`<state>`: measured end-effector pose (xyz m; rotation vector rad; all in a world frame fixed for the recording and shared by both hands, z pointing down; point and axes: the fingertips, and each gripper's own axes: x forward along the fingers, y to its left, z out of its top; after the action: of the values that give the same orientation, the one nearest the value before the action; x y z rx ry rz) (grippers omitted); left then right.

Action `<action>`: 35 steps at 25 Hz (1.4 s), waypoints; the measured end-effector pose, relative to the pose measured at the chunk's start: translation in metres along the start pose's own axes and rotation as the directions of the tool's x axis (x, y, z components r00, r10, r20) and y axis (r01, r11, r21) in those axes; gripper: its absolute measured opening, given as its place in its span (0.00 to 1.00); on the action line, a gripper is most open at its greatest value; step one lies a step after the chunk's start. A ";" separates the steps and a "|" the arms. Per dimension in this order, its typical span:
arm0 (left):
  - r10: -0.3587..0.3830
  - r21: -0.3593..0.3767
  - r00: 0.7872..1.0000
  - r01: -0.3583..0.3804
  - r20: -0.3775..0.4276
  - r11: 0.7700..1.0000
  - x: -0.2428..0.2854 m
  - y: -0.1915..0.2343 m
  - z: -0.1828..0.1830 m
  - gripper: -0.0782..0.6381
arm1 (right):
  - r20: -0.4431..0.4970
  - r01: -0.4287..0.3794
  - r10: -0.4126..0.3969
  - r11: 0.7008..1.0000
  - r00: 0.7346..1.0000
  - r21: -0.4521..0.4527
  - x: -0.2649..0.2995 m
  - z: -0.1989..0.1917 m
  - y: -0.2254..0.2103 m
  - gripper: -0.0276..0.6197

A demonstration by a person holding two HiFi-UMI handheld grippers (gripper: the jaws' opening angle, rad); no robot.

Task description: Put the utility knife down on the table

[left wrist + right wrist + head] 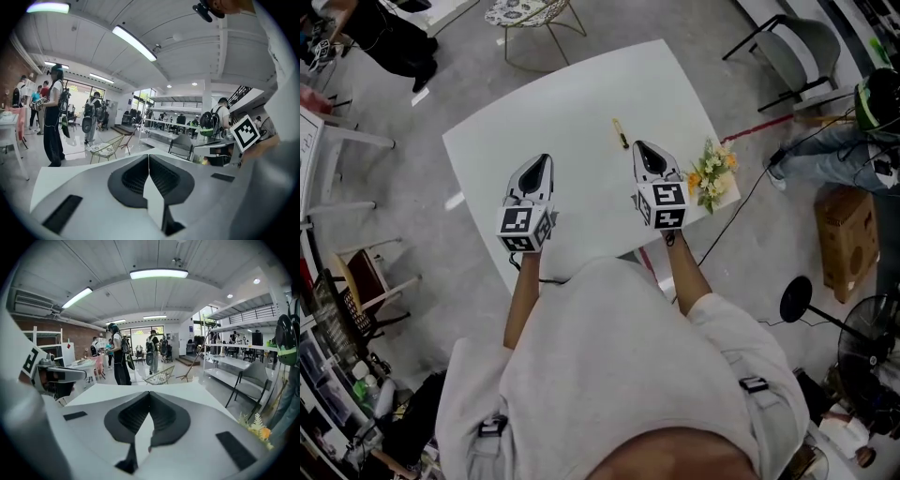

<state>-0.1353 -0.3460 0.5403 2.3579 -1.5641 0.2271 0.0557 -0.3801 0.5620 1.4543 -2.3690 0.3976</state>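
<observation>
Fingers closed, empty: your left gripper [148, 159], right gripper [150, 397] | only your head view shows utility knife [621, 133] on desk [572, 103]

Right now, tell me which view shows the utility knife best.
The head view: the utility knife lies whole on the white table, just beyond the right gripper. Neither gripper view shows any of it.

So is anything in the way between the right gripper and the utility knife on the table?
Nothing visible. The utility knife lies on the bare table just past the tips of the shut right gripper, with only open tabletop between them. The flowers sit off at the table's right edge, clear of that path.
</observation>
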 end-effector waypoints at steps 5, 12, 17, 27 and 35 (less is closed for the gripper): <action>0.013 0.025 0.998 -0.015 0.069 1.000 -0.001 0.005 0.032 0.14 | 0.078 -0.006 0.007 1.000 0.997 -0.020 -0.007 0.035 0.000 0.09; 0.021 0.054 0.987 -0.030 0.160 0.998 -0.001 0.008 0.072 0.14 | 0.164 -0.009 0.015 0.999 0.986 -0.040 -0.010 0.076 -0.002 0.09; 0.025 0.047 0.980 -0.035 0.199 0.998 -0.003 0.008 0.082 0.14 | 0.203 -0.008 0.018 0.999 0.979 -0.047 -0.014 0.090 -0.003 0.09; 0.035 0.055 0.978 -0.048 0.207 0.997 -0.008 0.011 0.087 0.14 | 0.210 -0.016 0.022 0.999 0.978 -0.032 -0.014 0.092 -0.003 0.09; 0.034 0.065 0.978 -0.048 0.204 0.997 -0.009 0.010 0.085 0.14 | 0.199 -0.020 0.022 1.000 0.980 -0.016 -0.013 0.084 -0.002 0.09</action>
<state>-0.1512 -0.3700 0.4592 2.4710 -1.7237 0.0514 0.0512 -0.4043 0.4803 1.5283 -2.5386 0.2503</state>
